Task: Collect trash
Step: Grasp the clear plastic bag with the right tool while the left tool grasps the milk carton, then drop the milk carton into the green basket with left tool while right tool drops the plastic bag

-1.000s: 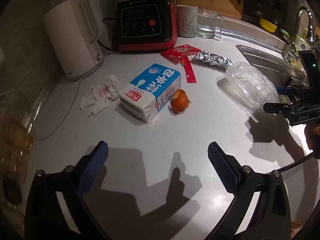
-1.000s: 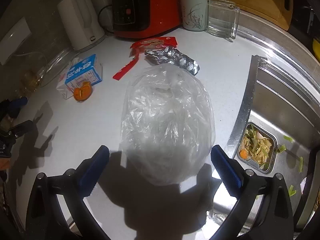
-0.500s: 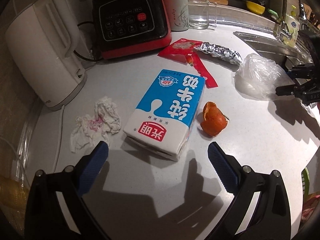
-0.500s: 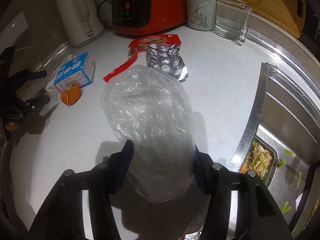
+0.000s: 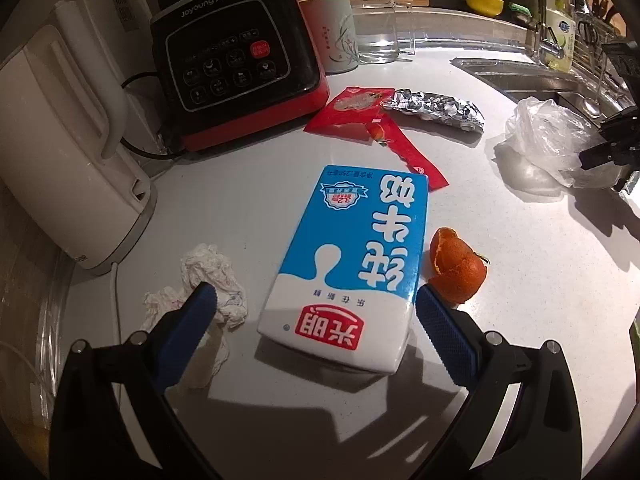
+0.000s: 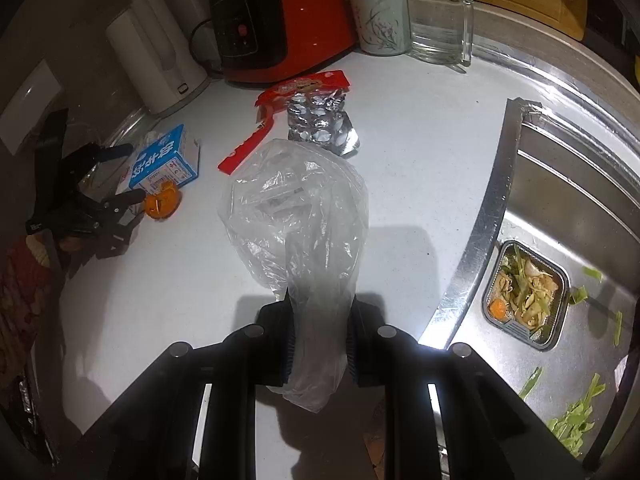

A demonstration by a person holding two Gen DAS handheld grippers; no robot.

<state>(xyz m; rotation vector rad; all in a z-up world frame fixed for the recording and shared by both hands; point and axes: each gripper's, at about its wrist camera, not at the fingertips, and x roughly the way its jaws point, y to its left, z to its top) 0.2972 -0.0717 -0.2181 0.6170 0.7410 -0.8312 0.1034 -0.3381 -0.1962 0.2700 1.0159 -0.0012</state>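
White counter (image 5: 248, 184), trash scattered, sink edge (image 6: 486, 216) at three o'clock.
Right gripper (image 6: 318, 340) is closing, pads pinching the plastic bag (image 6: 296, 208); bare counter around it. Left gripper (image 5: 316, 320) gapes wide astride the milk carton (image 5: 352, 256), not touching; tissue (image 5: 212, 280) at nine o'clock, orange peel (image 5: 456, 264) at three.
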